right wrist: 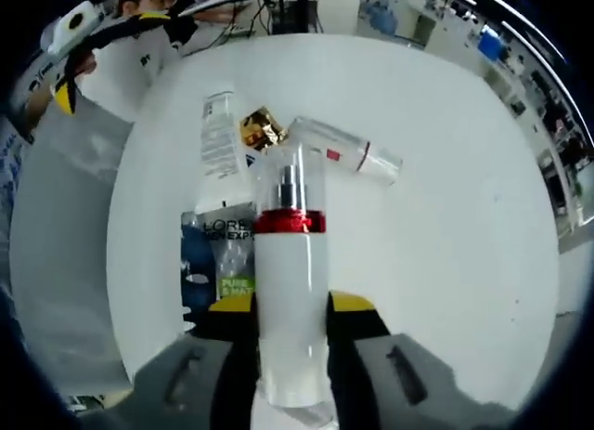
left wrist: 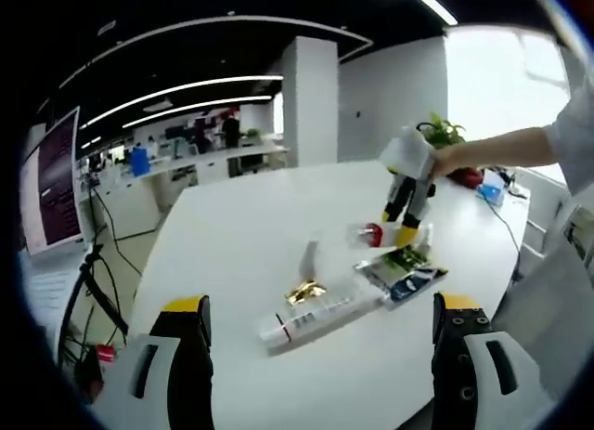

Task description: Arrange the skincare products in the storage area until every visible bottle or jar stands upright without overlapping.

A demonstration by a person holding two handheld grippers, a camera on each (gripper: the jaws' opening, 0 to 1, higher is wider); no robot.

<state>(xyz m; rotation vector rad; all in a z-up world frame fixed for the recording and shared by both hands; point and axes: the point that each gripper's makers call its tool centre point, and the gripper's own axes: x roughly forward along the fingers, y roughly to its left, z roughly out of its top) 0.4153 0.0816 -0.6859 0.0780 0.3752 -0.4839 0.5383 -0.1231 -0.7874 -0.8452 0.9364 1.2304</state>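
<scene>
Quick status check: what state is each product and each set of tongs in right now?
Pump bottle: clamped in the right tongs, clear cap on.
Capped bottle: lying on its side on the table.
White tube: lying flat.
Gold packet: lying by the tube.
Sachets: lying flat.
Left tongs: open, empty.

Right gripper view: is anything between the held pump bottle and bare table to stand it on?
The right tool grips the pump bottle. A sachet, tube and lying bottle lie beyond it; the table alongside is bare.
</scene>
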